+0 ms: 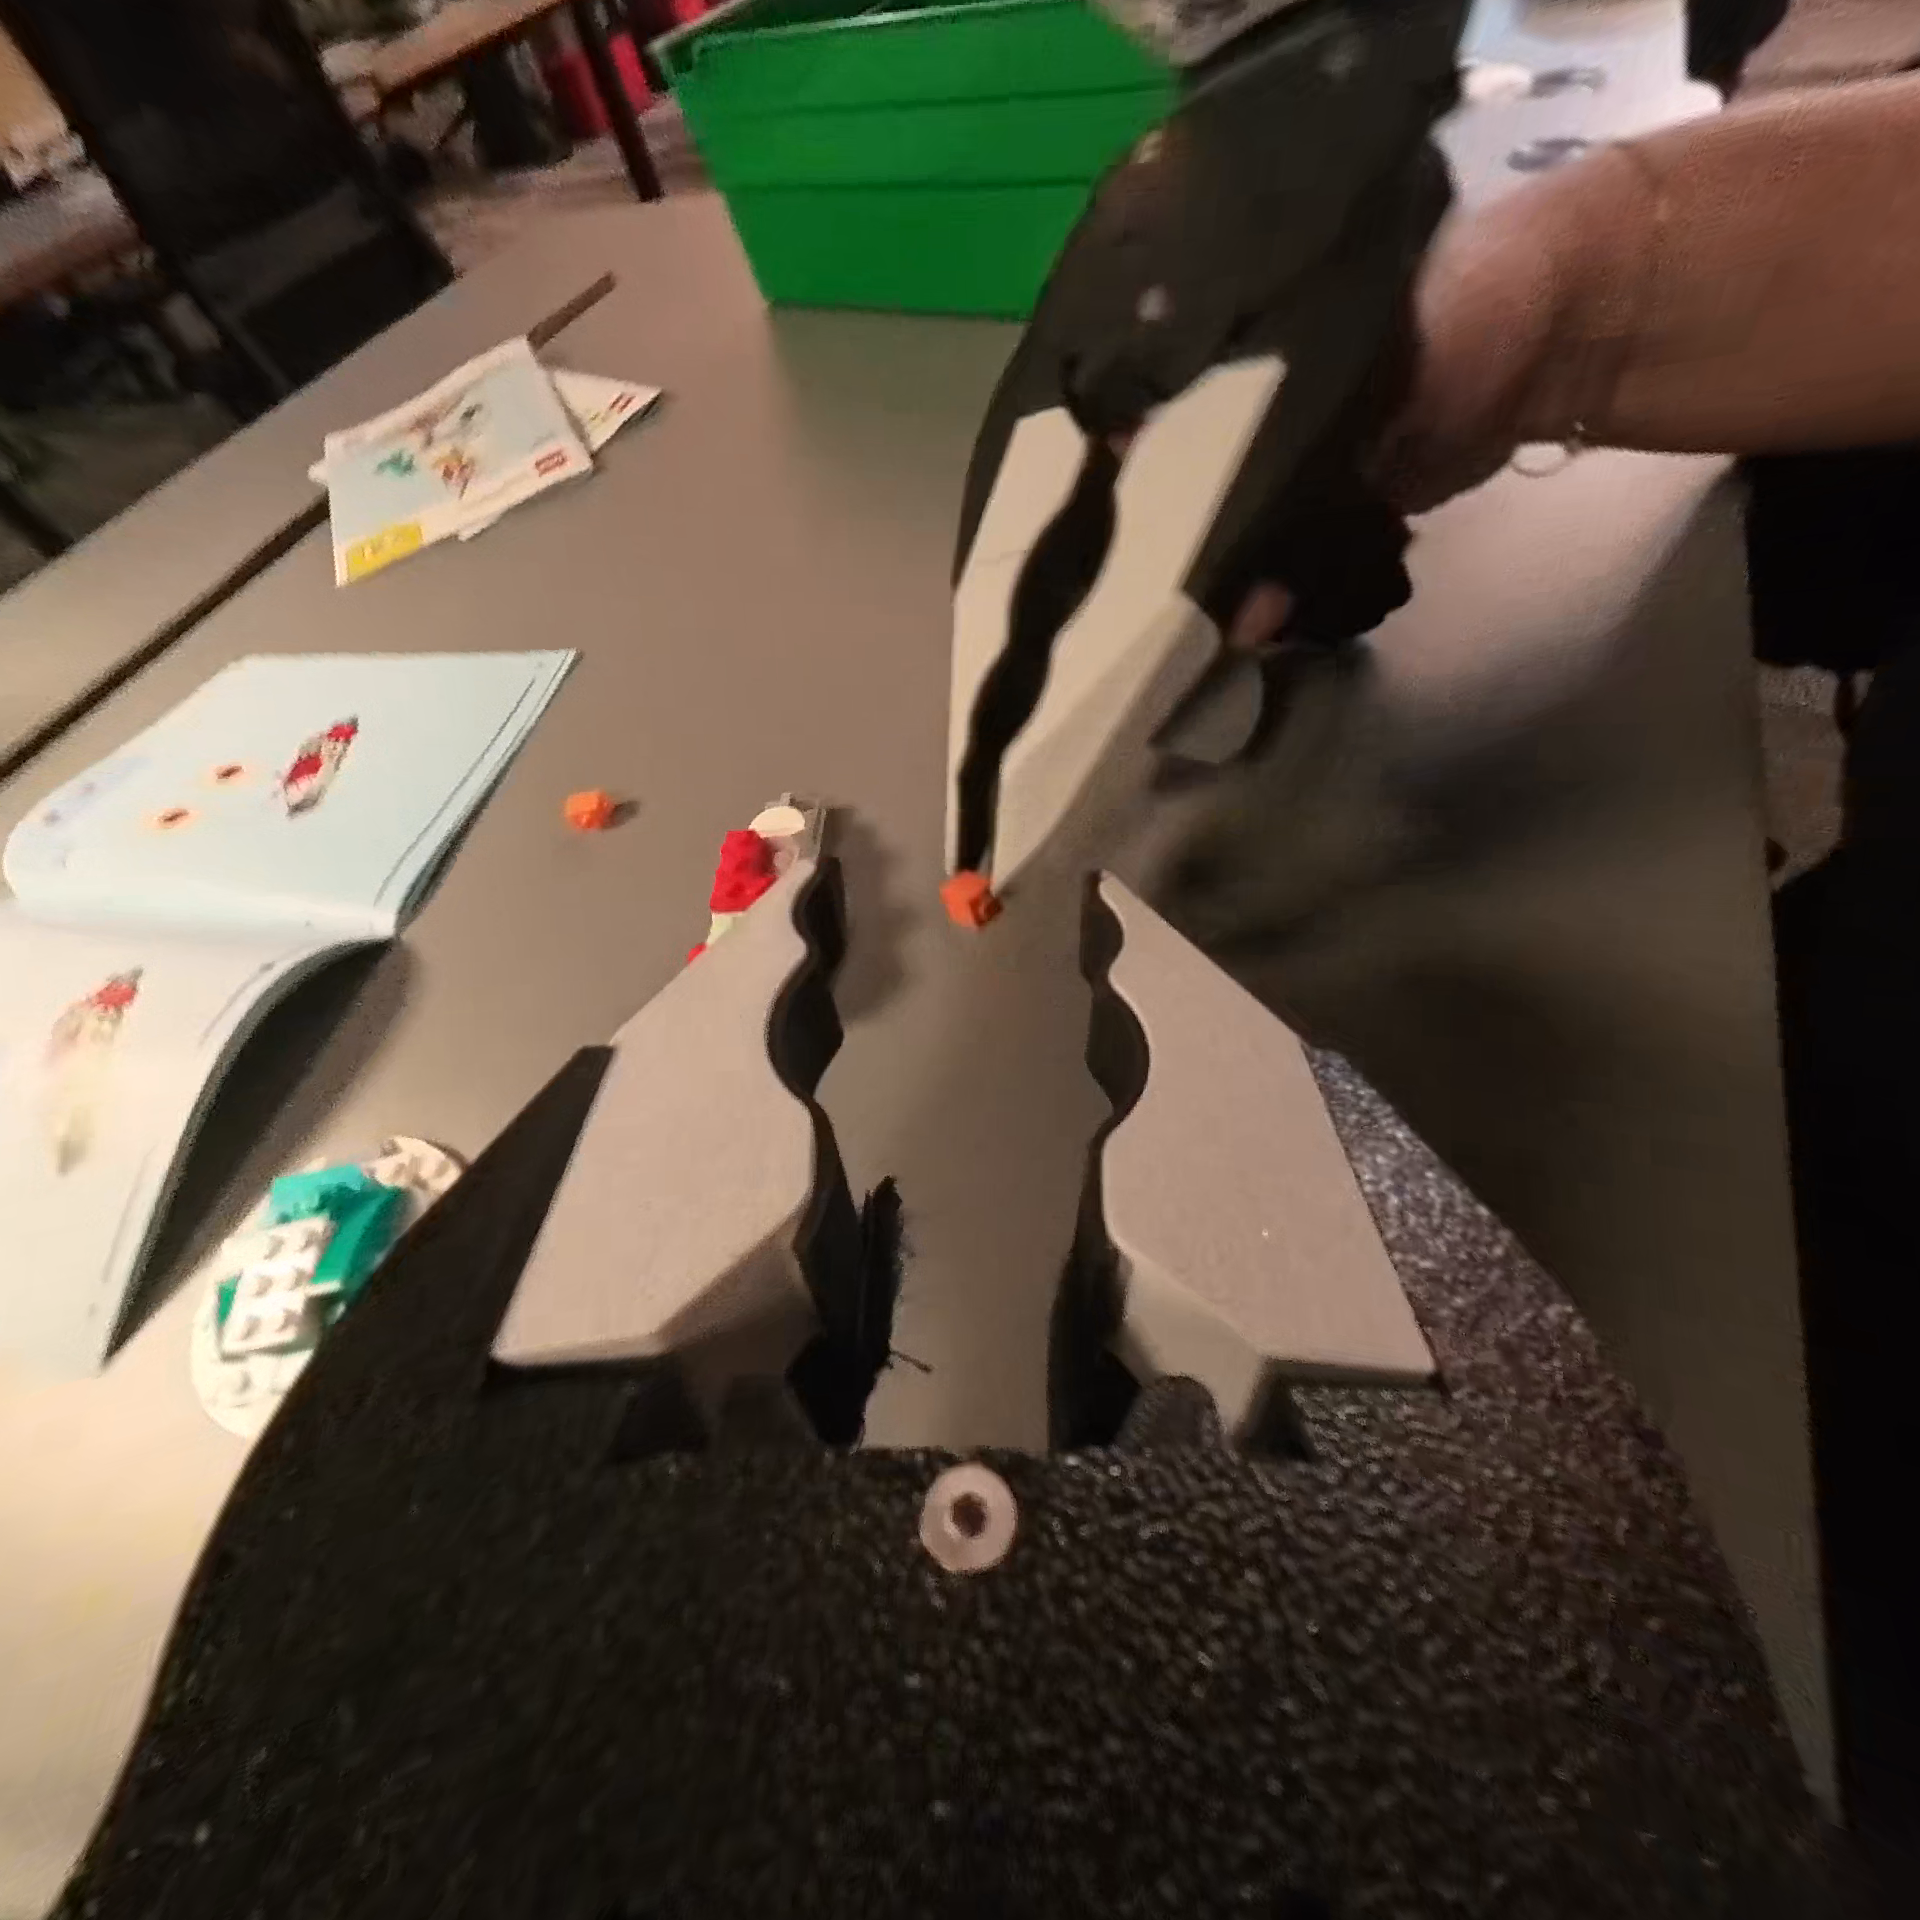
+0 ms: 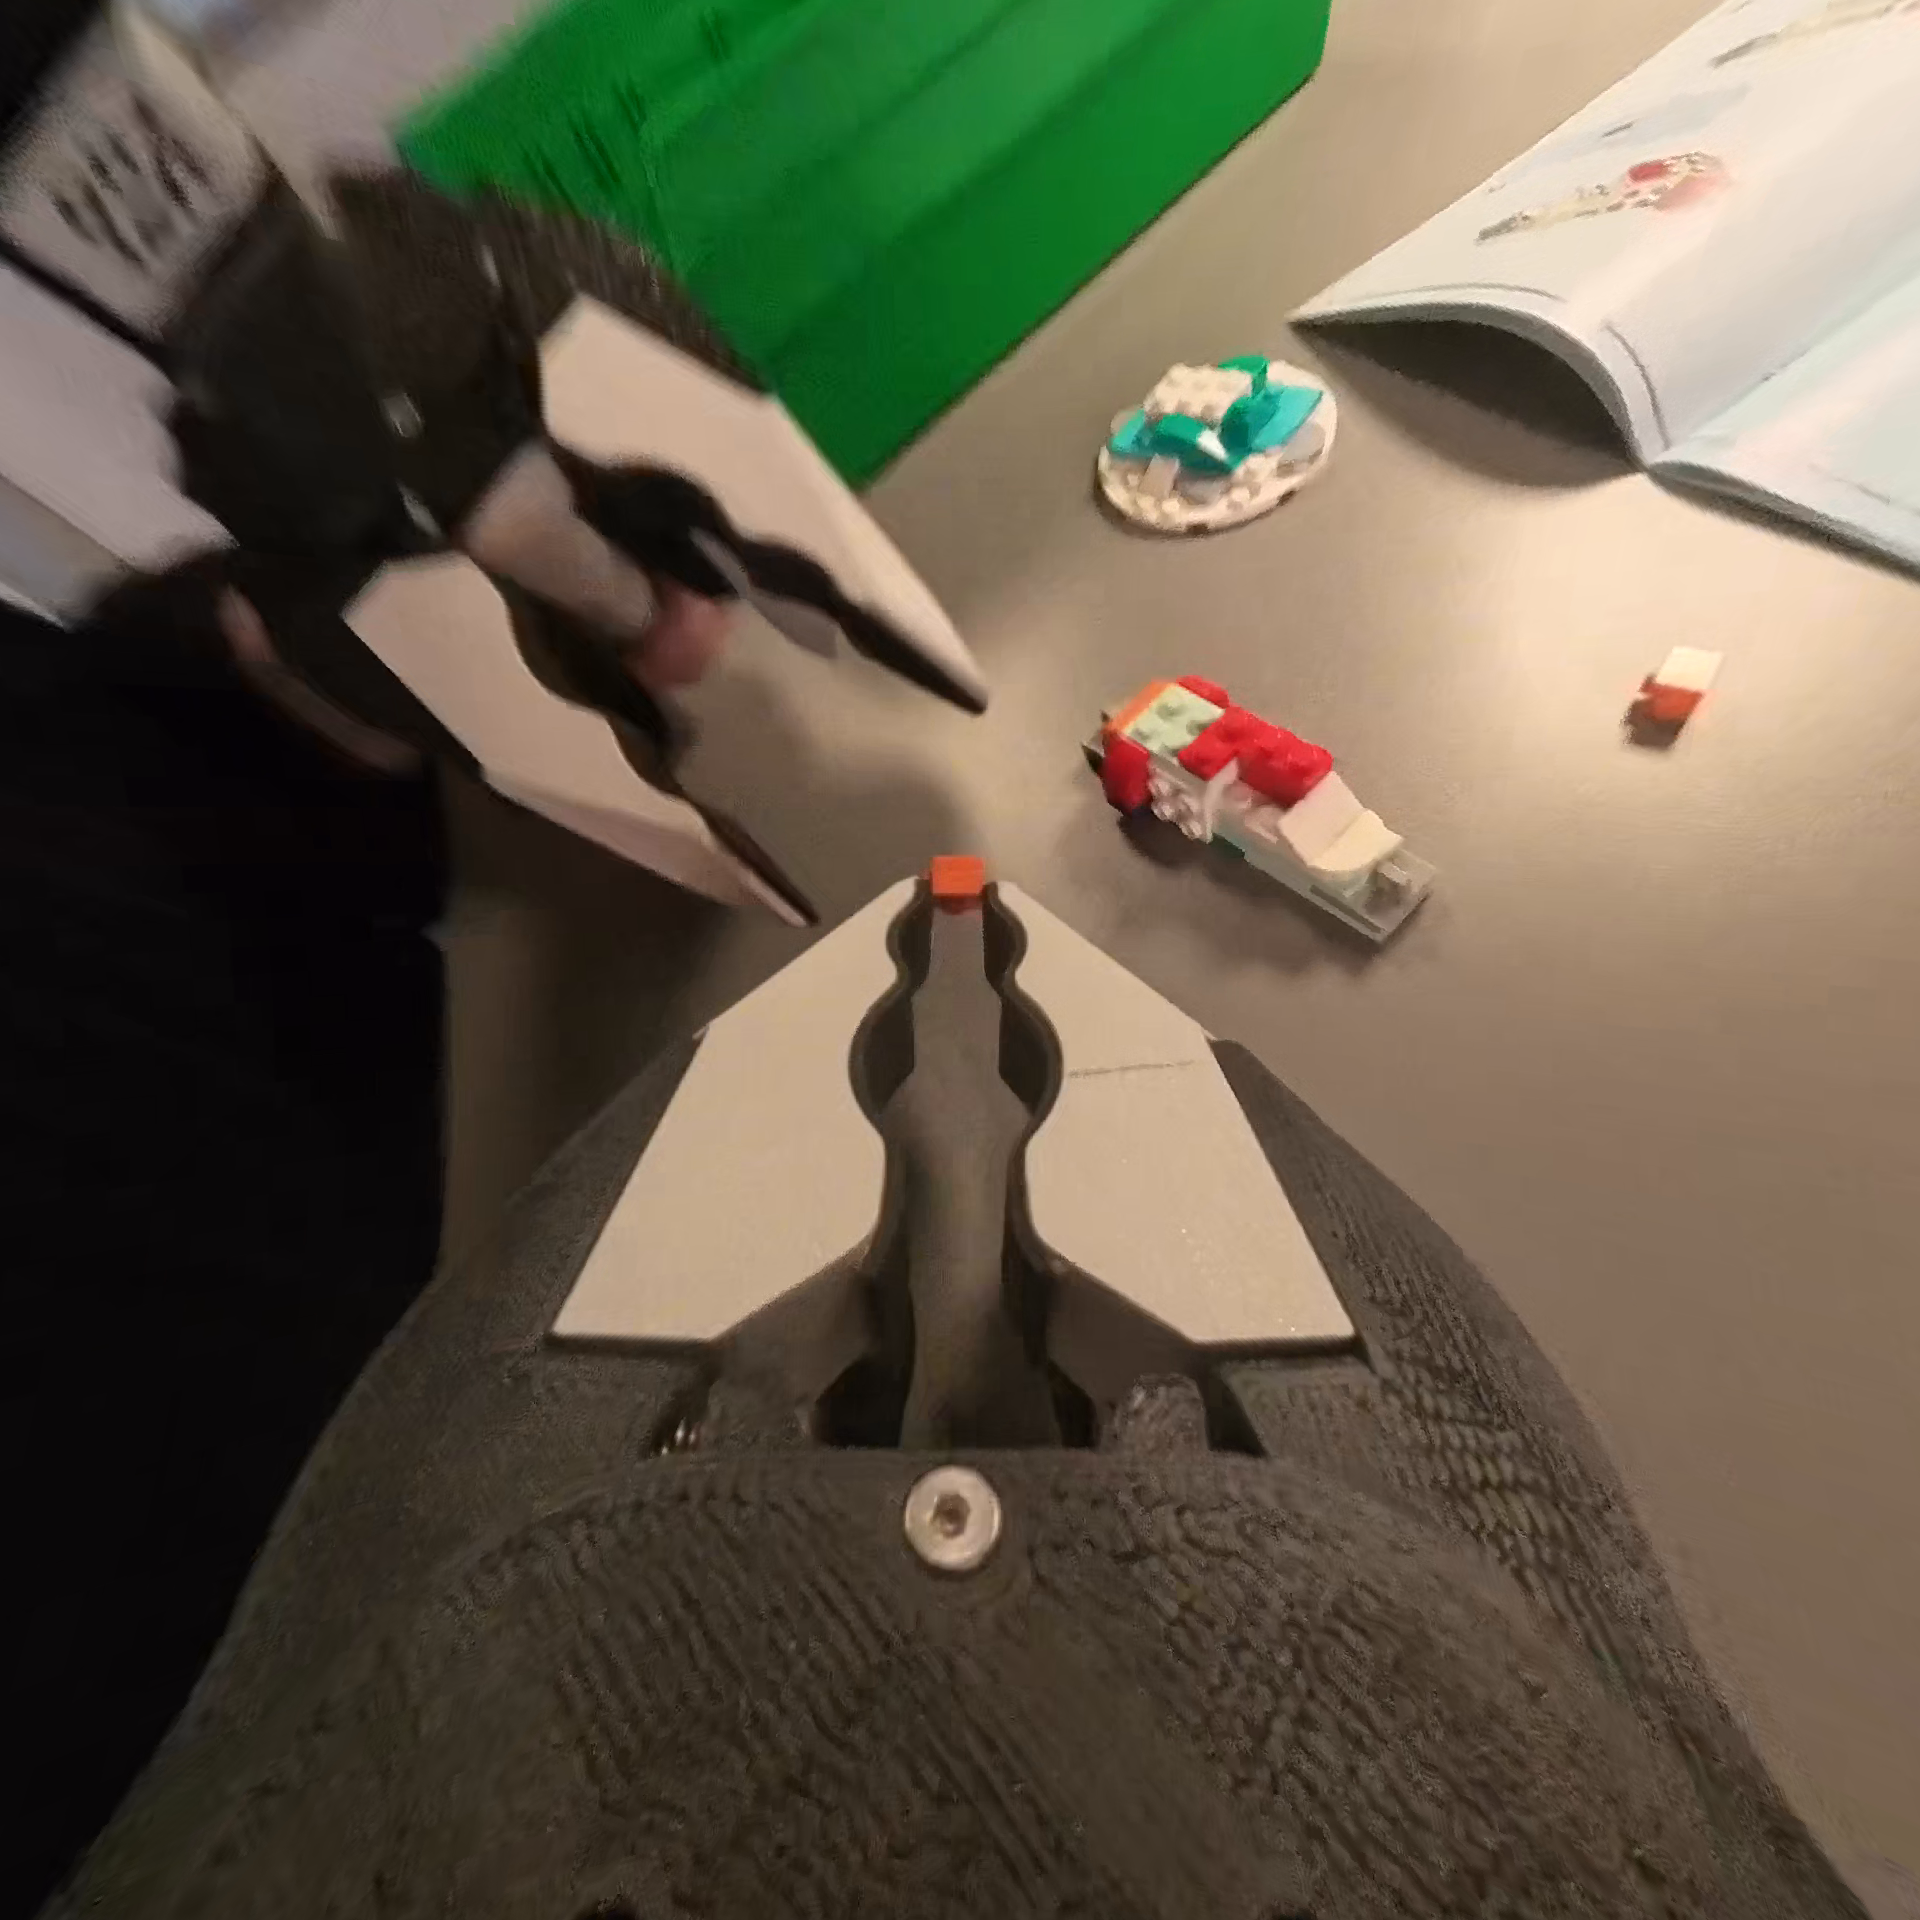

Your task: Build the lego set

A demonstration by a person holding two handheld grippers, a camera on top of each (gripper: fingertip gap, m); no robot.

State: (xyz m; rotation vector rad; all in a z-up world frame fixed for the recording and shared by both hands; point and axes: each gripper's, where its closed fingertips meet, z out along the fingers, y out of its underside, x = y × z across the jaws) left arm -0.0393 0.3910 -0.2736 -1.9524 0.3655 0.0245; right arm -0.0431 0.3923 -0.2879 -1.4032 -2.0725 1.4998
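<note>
My right gripper is shut on a small orange brick at its fingertips; in the left wrist view this gripper comes down from the upper right with the orange brick at the table. My left gripper is open and empty, its tips on either side of that brick; it also shows in the right wrist view at the left. A red, white and grey model lies on the table, partly hidden behind my left finger in the left wrist view. A teal and white model sits on a round white plate.
A green bin stands at the back. An open instruction booklet lies at the left, with smaller leaflets beyond. A second orange piece and a small red and white piece lie loose. The teal model lies near my left gripper.
</note>
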